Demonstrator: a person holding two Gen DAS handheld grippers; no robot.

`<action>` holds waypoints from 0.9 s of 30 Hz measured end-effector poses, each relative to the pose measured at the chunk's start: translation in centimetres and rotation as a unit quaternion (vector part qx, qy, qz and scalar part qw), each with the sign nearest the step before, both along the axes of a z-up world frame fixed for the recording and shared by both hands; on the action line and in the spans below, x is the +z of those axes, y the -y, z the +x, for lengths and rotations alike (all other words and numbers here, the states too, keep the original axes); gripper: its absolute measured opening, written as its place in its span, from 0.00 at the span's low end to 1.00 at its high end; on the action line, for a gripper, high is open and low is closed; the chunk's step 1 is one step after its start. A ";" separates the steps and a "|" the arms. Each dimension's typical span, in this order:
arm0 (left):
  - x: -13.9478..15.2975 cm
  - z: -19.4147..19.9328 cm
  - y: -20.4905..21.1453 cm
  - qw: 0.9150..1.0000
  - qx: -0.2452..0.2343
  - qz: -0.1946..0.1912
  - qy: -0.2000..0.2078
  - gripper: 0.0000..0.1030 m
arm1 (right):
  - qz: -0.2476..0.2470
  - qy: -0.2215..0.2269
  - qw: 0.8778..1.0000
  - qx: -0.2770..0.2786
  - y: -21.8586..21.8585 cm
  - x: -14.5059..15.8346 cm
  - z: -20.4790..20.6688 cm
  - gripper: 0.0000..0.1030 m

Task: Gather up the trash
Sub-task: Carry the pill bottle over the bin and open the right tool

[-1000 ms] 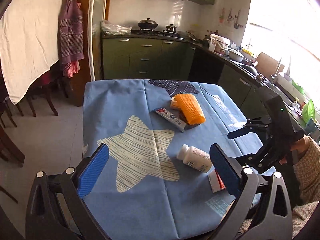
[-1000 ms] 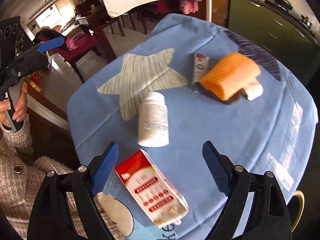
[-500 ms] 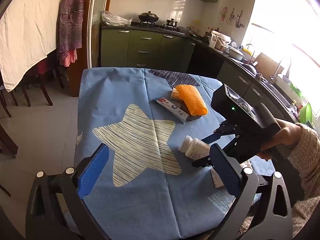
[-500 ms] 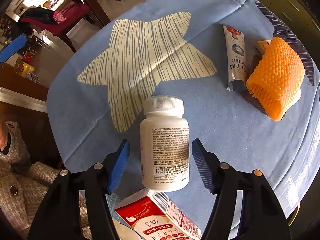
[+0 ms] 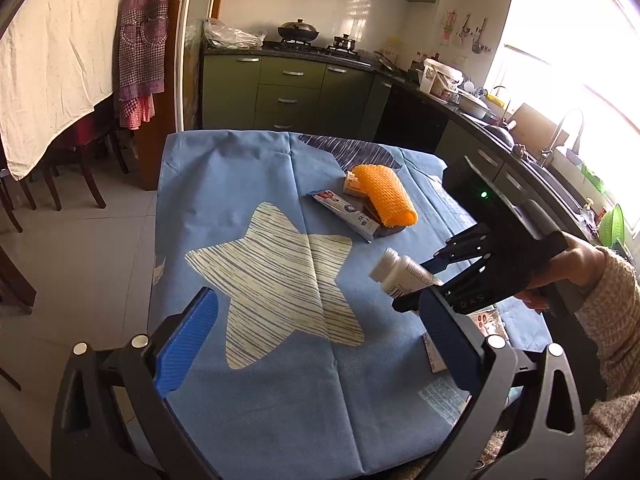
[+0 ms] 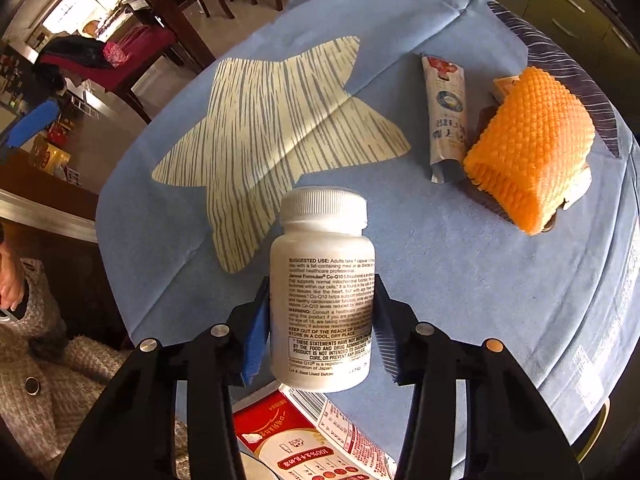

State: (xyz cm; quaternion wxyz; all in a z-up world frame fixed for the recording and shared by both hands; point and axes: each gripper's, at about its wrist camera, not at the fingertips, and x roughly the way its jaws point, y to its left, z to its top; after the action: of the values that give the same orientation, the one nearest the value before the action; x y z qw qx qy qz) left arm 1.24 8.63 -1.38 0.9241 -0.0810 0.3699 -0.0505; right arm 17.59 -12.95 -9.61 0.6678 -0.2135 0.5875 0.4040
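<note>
Now white capped bottle (image 6: pixel 322 300), printed label, in right tool (image 6: pixel 320 332).

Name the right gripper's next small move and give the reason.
Probably lift it clear: the right gripper pinches the white plastic pill bottle at both sides, just above the blue star-print tablecloth and red-and-white carton. No bin shows.

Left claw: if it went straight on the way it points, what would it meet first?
Probably the blue tablecloth, around its pale star print. The left claw is open and empty, with nothing between its pads. The white pill bottle sits off to the right. Depth is uncertain.
</note>
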 end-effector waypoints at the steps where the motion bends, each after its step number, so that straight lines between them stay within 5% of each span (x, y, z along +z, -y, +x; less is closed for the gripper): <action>1: 0.0 0.0 0.1 1.000 -0.001 0.001 0.000 0.93 | 0.004 0.003 1.000 -0.004 0.7 0.5 0.0 0.45; 9: 0.1 0.3 1.4 1.000 -0.016 0.003 0.000 0.93 | 0.044 0.046 0.993 -0.099 11.5 5.8 -0.7 0.46; 14: -0.2 1.0 2.6 0.999 -0.031 0.005 -0.005 0.93 | 0.033 0.072 0.963 -0.259 25.2 6.8 1.4 0.46; 21: 0.0 1.7 5.1 0.998 -0.055 0.014 -0.007 0.93 | -0.021 0.049 0.898 -0.438 42.0 1.5 4.3 0.46; 27: 0.5 1.8 7.1 0.997 -0.075 0.034 -0.007 0.93 | -0.061 0.031 0.877 -0.475 46.4 -3.7 6.7 0.46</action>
State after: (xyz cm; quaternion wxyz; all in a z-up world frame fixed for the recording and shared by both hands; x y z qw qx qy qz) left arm 3.02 1.56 -0.88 0.9174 -0.0218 0.3830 -0.1062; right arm 24.30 -59.39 -13.31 0.7827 0.0385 0.6211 -0.0057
